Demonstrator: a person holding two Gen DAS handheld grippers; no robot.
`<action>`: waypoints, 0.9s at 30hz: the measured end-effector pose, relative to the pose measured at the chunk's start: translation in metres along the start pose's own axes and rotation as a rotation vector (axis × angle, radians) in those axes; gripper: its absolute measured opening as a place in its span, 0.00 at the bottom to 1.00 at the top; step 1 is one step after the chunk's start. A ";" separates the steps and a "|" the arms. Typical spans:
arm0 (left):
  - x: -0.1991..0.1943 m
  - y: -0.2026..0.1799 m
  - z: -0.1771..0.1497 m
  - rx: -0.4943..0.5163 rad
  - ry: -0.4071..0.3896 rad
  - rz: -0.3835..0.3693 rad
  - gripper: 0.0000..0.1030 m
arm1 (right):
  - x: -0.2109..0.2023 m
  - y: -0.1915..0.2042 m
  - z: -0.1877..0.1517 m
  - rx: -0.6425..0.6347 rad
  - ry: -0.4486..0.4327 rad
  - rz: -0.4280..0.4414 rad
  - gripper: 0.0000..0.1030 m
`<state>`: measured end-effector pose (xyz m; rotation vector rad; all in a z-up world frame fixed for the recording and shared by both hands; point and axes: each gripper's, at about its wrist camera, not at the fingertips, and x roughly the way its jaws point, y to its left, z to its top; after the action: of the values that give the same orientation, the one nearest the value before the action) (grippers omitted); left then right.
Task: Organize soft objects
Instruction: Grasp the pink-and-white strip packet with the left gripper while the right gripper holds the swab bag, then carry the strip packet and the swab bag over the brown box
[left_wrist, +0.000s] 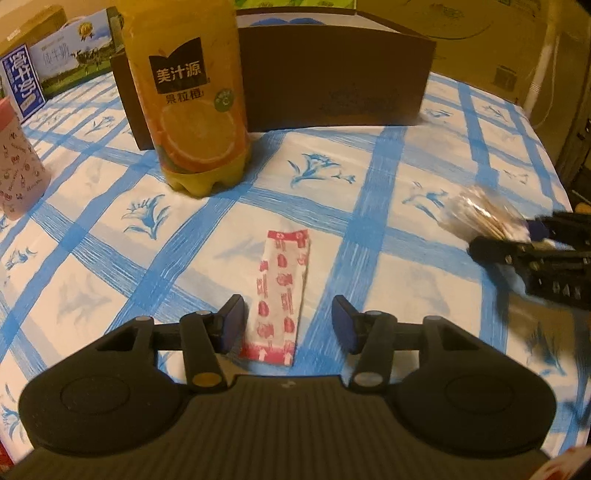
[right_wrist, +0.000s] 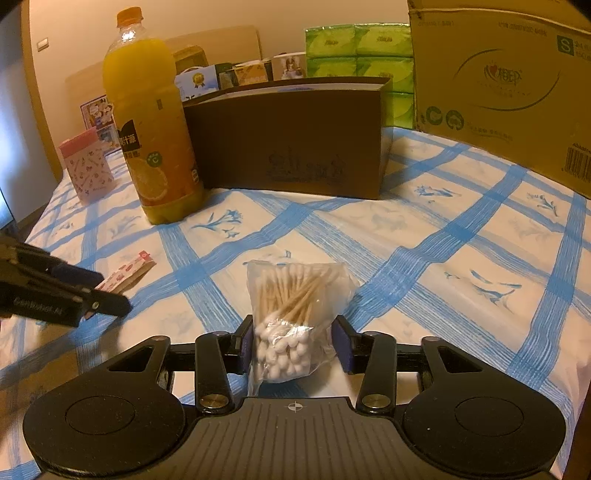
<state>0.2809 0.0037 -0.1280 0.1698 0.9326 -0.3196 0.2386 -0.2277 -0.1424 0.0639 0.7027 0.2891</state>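
Note:
A slim red-and-white tissue packet (left_wrist: 277, 295) lies flat on the blue-checked cloth (left_wrist: 388, 206). My left gripper (left_wrist: 288, 325) stands open around its near end; the left pad sits close beside it and the right pad is well clear. In the right wrist view a clear bag of cotton swabs (right_wrist: 291, 306) rests on the cloth between the pads of my right gripper (right_wrist: 291, 345), which is open and loosely flanks the plastic. The packet (right_wrist: 125, 271) and left gripper (right_wrist: 110, 291) show at the left there. The right gripper (left_wrist: 506, 236) and the bag (left_wrist: 480, 214) appear blurred at the left view's right edge.
A tall orange juice bottle (right_wrist: 155, 147) stands in front of an open brown box (right_wrist: 291, 144). A pink patterned carton (right_wrist: 90, 170) is at the far left. A big cardboard box (right_wrist: 509, 81), green tissue packs (right_wrist: 358, 48) and milk cartons (left_wrist: 22, 85) line the back.

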 end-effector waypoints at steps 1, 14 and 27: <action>0.002 0.001 0.002 -0.003 0.004 0.000 0.45 | 0.000 0.001 0.000 -0.004 -0.001 0.000 0.49; 0.002 -0.009 0.006 0.001 0.005 0.043 0.24 | 0.001 0.002 0.001 -0.004 0.000 -0.023 0.53; -0.002 -0.014 0.004 -0.041 0.017 0.050 0.23 | -0.002 0.004 0.001 -0.062 0.016 -0.006 0.31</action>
<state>0.2780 -0.0105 -0.1235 0.1580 0.9494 -0.2524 0.2364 -0.2241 -0.1400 0.0007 0.7091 0.3057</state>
